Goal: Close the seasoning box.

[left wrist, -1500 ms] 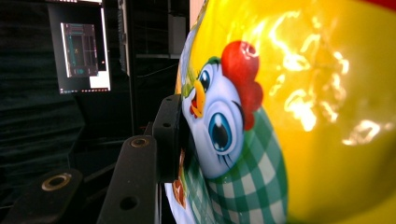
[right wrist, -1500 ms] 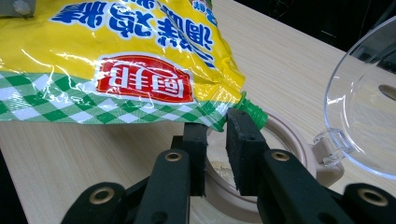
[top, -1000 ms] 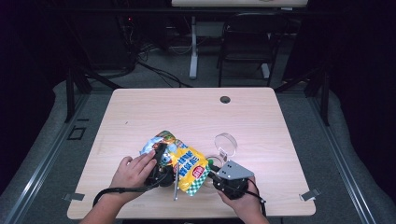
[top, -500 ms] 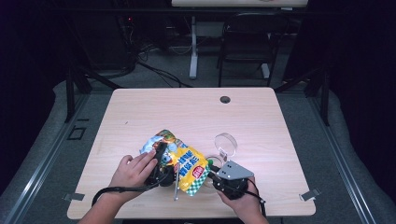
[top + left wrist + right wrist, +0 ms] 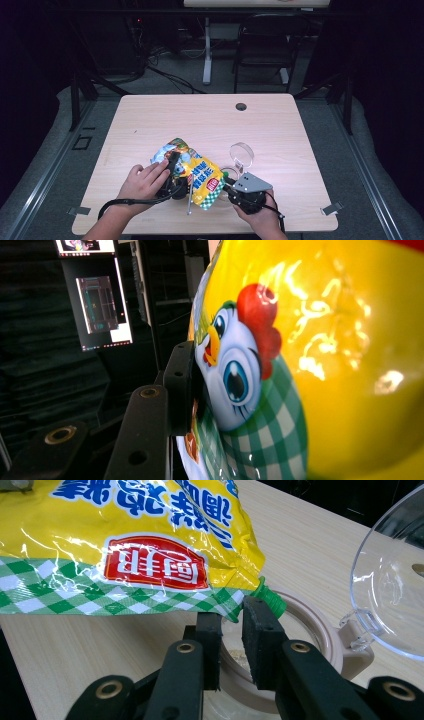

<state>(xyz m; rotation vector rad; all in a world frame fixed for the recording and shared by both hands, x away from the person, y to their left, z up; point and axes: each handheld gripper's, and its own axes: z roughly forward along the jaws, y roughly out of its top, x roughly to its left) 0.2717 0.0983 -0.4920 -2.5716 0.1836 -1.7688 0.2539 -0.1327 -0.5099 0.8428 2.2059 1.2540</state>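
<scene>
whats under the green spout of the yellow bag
Under the green spout of the yellow bag sits an open round jar, its clear lid flipped back. Some pale granules show inside; the right gripper covers most of the opening.

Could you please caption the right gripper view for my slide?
Right gripper at the green spout of a yellow pouch over an open jar.

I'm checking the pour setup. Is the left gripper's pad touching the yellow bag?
Touching. In the left gripper view, the left gripper's pad presses flat against the yellow bag beside the printed chicken, with no gap between them.
</scene>
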